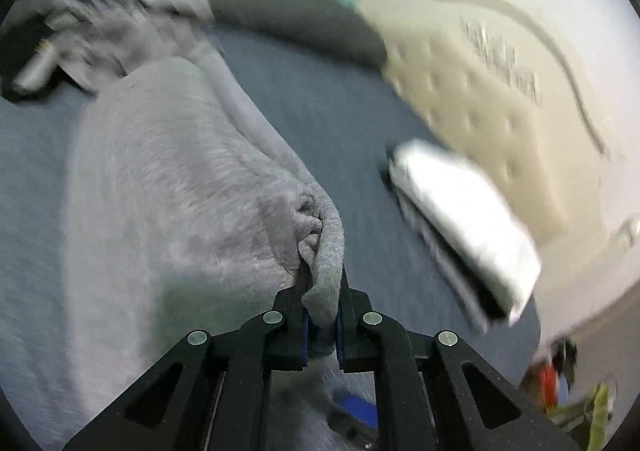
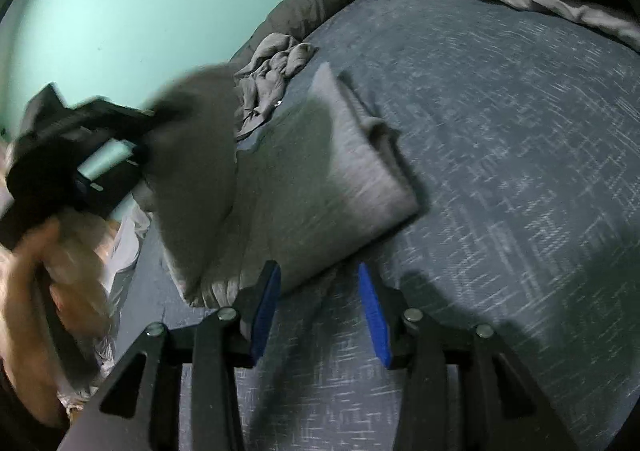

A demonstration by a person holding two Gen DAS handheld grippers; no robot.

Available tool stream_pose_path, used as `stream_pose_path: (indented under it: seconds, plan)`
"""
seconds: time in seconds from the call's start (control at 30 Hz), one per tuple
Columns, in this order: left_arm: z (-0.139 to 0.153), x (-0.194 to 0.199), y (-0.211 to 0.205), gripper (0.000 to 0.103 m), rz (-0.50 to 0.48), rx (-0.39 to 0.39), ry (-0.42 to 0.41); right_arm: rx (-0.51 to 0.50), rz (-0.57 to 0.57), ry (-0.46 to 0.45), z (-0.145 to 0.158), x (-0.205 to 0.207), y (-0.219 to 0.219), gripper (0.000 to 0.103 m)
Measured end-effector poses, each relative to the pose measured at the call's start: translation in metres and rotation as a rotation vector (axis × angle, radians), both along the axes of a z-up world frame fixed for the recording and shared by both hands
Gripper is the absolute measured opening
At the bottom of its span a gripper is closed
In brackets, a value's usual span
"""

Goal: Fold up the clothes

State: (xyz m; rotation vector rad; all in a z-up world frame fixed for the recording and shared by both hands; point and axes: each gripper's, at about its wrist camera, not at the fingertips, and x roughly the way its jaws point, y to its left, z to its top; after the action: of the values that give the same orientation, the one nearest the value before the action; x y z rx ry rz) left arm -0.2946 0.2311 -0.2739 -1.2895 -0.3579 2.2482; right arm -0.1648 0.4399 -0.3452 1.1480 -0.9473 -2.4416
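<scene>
Left gripper (image 1: 322,283) is pinching a bunched fold of the soft grey knit garment (image 1: 168,179) tight between its black fingers; the cloth is trailing from the jaws toward 10 o'clock across the dark blue woven bedspread (image 1: 320,123); a crumpled darker grey garment (image 1: 100,19) is lying at 11 o'clock, blurred. A folded white cloth on a dark stack (image 1: 460,219) is sitting at 3 o'clock, just beside the cream quilted mattress (image 1: 480,91). Right gripper (image 2: 318,275) is hovering with its blue-padded fingers (image 2: 372,311) spread apart, nothing between them; the garment's folded edge is lying just beyond its tips at 12 o'clock; at 9 o'clock a hand (image 2: 48,291) is holding the left gripper, motion-blurred.
</scene>
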Motion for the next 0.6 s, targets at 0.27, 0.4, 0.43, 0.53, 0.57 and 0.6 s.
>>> stream_pose_path:
  seconds: [0.27,0.4,0.43,0.53,0.57,0.6]
  plan:
    - [-0.013,0.013,-0.004,0.046,0.087,-0.028,-0.025,-0.023,-0.025,-0.007,0.001,-0.002,0.014,0.043]
    - [0.014,0.017,-0.036,0.052,0.146,-0.013,0.028,-0.033,-0.049,-0.004,0.005,-0.004,0.021,0.052]
    - [0.018,0.021,-0.049,0.052,0.169,-0.024,0.034,-0.035,-0.054,0.003,0.007,-0.005,0.023,0.052]
    - [0.014,0.024,-0.067,0.052,0.204,-0.077,0.035,-0.035,-0.067,0.026,0.014,-0.009,0.025,0.052]
    - [0.009,0.026,-0.069,0.052,0.206,-0.092,0.03,-0.031,-0.07,0.034,0.016,-0.009,0.026,0.052]
    - [0.004,0.028,-0.072,0.052,0.208,-0.106,0.025,-0.013,-0.072,0.047,0.02,-0.01,0.025,0.052]
